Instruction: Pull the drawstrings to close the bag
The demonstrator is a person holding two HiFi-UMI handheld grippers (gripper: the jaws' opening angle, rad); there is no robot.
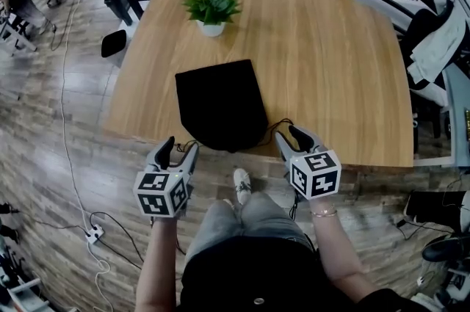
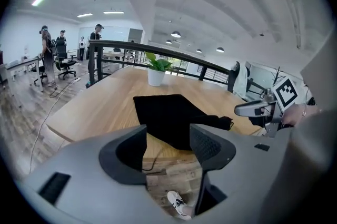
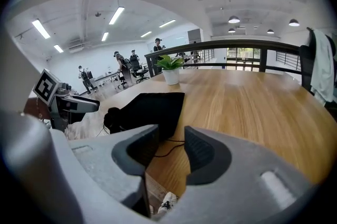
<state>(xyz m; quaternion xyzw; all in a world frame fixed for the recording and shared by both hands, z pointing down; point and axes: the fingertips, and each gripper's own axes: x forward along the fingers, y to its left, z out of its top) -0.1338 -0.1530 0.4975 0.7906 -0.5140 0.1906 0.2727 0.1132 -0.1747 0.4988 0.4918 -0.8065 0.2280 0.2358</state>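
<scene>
As left gripper [image 1: 181,146], right gripper [image 1: 291,134] flank bag [image 1: 220,109]: fingers [image 2: 210,146] wide, seemingly empty.

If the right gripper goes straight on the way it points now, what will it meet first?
The right gripper would probably meet the thin black cord on the table first, just before the black bag; depth is unclear.
</scene>
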